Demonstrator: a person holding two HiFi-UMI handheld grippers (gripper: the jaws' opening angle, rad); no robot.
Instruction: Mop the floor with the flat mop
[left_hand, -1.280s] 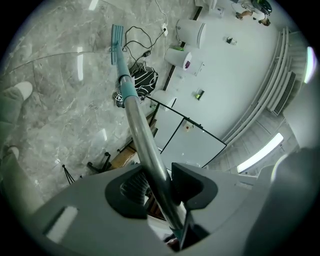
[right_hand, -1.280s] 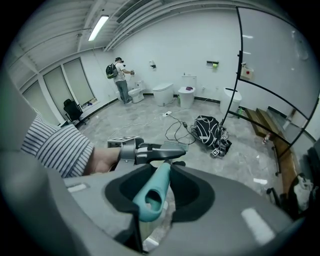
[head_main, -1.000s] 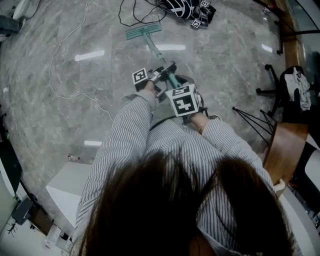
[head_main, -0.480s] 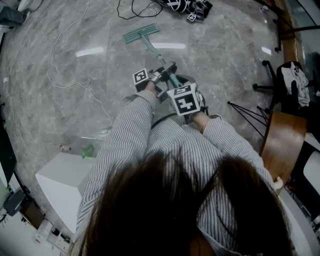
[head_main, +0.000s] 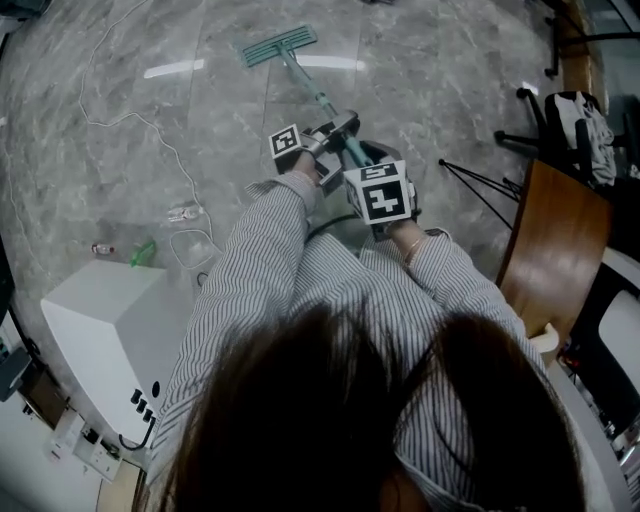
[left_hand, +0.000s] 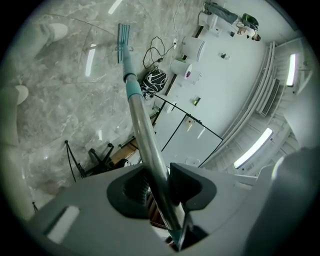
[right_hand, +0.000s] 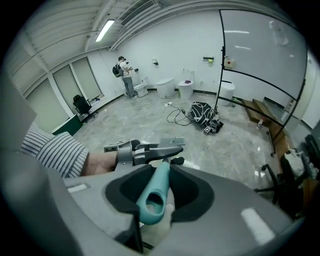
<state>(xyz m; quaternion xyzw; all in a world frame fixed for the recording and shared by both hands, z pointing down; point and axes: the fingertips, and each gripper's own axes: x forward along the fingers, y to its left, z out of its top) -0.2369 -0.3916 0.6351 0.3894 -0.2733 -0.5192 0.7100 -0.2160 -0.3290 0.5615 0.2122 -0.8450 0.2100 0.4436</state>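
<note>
The left gripper (left_hand: 161, 188) is shut tight on the mop shaft (left_hand: 144, 136), which runs on ahead of its jaws. The mop head (head_main: 278, 45) lies flat on the floor (head_main: 120, 130), well ahead of both grippers. Just behind the left one, the right gripper (right_hand: 160, 192) clamps the teal handle (right_hand: 151, 201) between its jaws.

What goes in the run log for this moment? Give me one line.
task: mopping | left gripper: shut on mop pole | right gripper: shut on teal grip end | mop head: flat on floor
</note>
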